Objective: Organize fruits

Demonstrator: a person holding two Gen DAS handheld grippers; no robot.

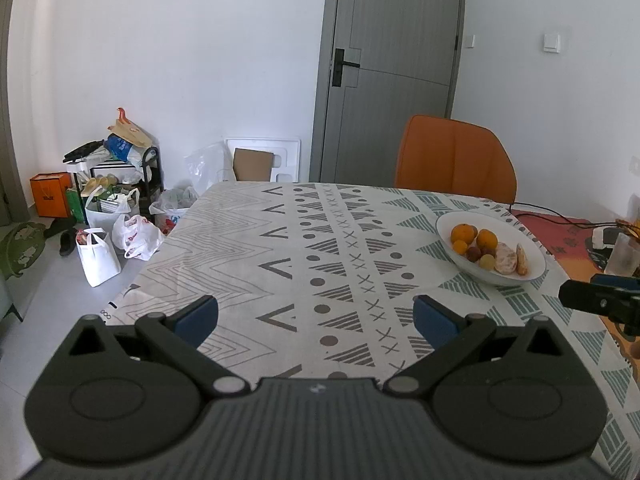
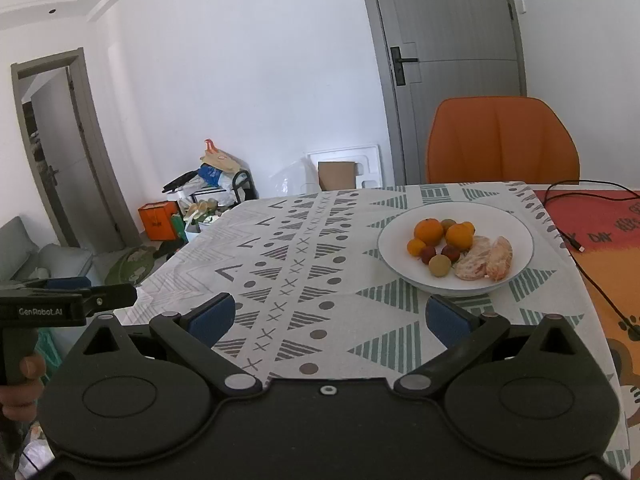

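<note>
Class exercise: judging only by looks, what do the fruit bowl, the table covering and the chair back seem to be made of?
Bowl: probably glazed ceramic, smooth glossy white with a thin dark rim line. Table covering: woven cloth, matte, printed with geometric shapes, softly creased. Chair back: orange leather or faux leather, slight sheen and stitched panels; which one cannot be told.

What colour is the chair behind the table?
Orange; the chair shows best in the right wrist view.

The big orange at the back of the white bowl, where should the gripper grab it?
Grip the big orange across its widest middle, coming from above with the right gripper: it is round, and smaller fruit crowd its front and sides inside the white bowl.
</note>
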